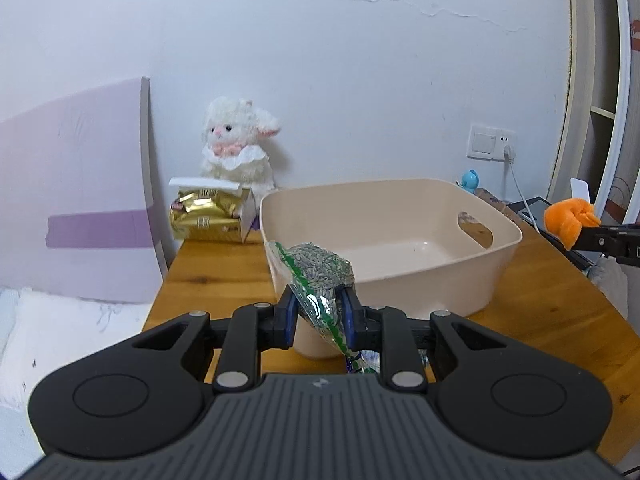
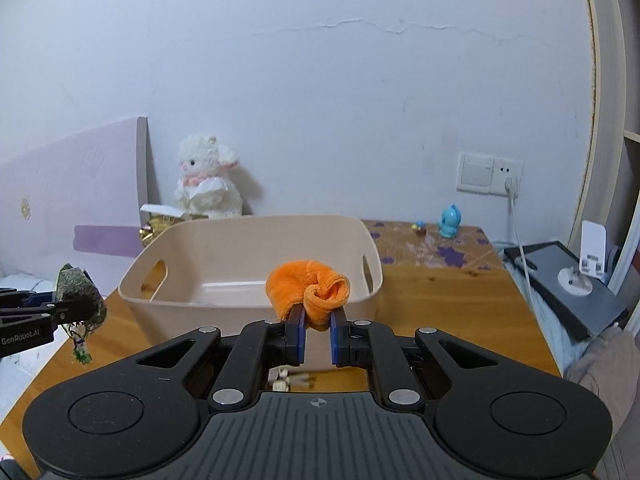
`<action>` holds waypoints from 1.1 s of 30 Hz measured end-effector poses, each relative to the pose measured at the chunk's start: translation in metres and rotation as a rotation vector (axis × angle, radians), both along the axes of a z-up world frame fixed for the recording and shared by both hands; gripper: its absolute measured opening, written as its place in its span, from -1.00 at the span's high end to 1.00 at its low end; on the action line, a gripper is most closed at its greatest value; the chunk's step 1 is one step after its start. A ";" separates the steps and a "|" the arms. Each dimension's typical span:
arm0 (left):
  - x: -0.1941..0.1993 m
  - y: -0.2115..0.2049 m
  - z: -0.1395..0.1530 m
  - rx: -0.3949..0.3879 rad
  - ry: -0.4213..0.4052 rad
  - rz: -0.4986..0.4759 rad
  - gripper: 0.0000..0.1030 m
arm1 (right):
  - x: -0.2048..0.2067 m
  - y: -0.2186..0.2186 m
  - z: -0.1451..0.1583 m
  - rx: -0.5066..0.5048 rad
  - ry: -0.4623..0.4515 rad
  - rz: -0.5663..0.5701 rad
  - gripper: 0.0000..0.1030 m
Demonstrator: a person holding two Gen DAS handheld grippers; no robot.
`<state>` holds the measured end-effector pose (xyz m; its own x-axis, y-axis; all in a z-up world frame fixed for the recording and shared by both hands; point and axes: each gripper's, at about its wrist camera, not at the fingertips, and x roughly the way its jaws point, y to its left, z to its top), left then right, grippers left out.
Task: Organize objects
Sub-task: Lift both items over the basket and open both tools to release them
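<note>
A beige plastic basket (image 1: pixel 496 276) (image 2: pixel 136 280) with cut-out handles stands on the wooden table, nothing visible inside. My left gripper (image 1: pixel 319 296) is shut on a clear green-printed bag of grey pellets (image 1: pixel 320 272), held above the basket's near left corner. From the right wrist view the same bag (image 2: pixel 78 300) hangs at the far left in the left gripper (image 2: pixel 60 310). My right gripper (image 2: pixel 319 312) is shut on a rolled orange cloth (image 2: pixel 308 284), just in front of the basket's near wall. The cloth (image 1: pixel 568 220) also shows at the right edge of the left wrist view.
A white plush lamb (image 1: pixel 236 144) (image 2: pixel 206 176) and a gold packet (image 1: pixel 204 214) sit at the back left against the wall. A small blue figurine (image 2: pixel 450 222) stands on a patterned mat. A dark tablet (image 2: pixel 568 288) with a white stand lies at the right. A small toy (image 2: pixel 290 380) lies on the table under my right gripper.
</note>
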<state>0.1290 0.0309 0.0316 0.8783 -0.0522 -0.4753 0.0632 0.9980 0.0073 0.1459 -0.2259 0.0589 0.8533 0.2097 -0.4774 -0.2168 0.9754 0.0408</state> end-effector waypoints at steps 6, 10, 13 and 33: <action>0.030 -0.010 0.006 0.031 -0.026 -0.005 0.52 | 0.031 0.005 -0.003 0.018 0.002 -0.005 0.78; 0.056 -0.018 0.006 0.046 -0.025 -0.010 0.52 | 0.053 0.009 -0.006 0.016 0.002 -0.010 0.78; 0.076 -0.022 0.003 0.050 -0.012 -0.009 0.52 | 0.070 0.012 -0.009 0.017 0.010 -0.013 0.78; 0.155 -0.030 -0.052 0.082 0.136 0.055 0.49 | 0.143 0.041 -0.068 -0.089 0.169 -0.002 0.38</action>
<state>0.2843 0.0010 -0.0202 0.8060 0.0380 -0.5907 0.0148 0.9963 0.0843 0.2893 -0.1846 -0.0088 0.7601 0.1583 -0.6303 -0.2122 0.9772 -0.0104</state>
